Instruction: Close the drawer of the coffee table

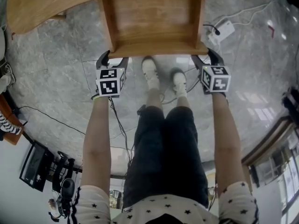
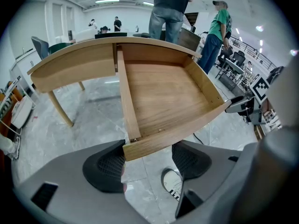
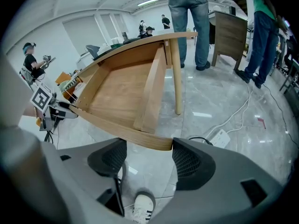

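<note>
The coffee table's wooden drawer [image 1: 154, 20] stands pulled out and empty under the curved tabletop [image 1: 46, 3]. My left gripper [image 1: 114, 59] is at the left end of the drawer front [image 1: 159, 49], and my right gripper [image 1: 205, 59] is at the right end. In the left gripper view the front's corner [image 2: 133, 148] lies between the wide-apart pads of the left gripper [image 2: 148, 164], and the pads do not press on it. In the right gripper view the front's end [image 3: 163, 143] sits between the spread pads of the right gripper [image 3: 149, 160], close to the right pad [image 3: 191, 162].
My shoes [image 1: 150, 73] stand on the marble floor just below the drawer front. A white power strip [image 1: 223, 31] and cables lie to the right. A table leg [image 3: 175, 78] stands beside the drawer. People [image 2: 170, 8] stand behind the table.
</note>
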The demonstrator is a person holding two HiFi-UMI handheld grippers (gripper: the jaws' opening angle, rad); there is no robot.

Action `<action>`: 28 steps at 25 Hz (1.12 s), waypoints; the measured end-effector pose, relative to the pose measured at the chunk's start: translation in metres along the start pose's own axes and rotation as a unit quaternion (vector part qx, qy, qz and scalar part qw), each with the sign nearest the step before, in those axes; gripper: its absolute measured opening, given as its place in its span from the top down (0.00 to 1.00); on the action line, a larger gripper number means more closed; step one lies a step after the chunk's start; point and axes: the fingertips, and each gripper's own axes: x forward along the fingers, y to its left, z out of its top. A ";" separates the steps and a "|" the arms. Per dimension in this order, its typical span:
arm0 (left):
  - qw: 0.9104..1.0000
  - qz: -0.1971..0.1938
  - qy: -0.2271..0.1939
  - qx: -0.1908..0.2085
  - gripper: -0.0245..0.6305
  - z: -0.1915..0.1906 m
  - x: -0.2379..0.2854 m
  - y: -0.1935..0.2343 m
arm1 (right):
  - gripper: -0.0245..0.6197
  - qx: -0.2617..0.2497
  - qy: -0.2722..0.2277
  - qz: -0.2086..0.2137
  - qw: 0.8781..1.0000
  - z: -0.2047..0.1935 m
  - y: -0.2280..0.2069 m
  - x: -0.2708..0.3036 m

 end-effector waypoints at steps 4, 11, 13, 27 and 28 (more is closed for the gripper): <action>1.000 0.001 0.003 -0.001 0.48 0.001 -0.002 -0.001 | 0.47 -0.001 0.003 -0.001 1.000 0.001 0.000 -0.002; 1.000 0.000 0.006 -0.003 0.48 0.006 -0.012 -0.002 | 0.47 0.003 0.008 -0.002 1.000 0.006 0.002 -0.012; 1.000 -0.001 0.007 -0.004 0.48 0.007 -0.014 -0.002 | 0.47 0.005 0.009 -0.004 1.000 0.007 0.003 -0.014; 1.000 -0.009 0.004 -0.007 0.48 0.019 -0.037 -0.004 | 0.47 0.016 0.011 -0.007 1.000 0.019 0.007 -0.036; 1.000 -0.010 0.004 -0.007 0.48 0.020 -0.039 -0.004 | 0.47 0.017 0.010 -0.008 1.000 0.021 0.008 -0.037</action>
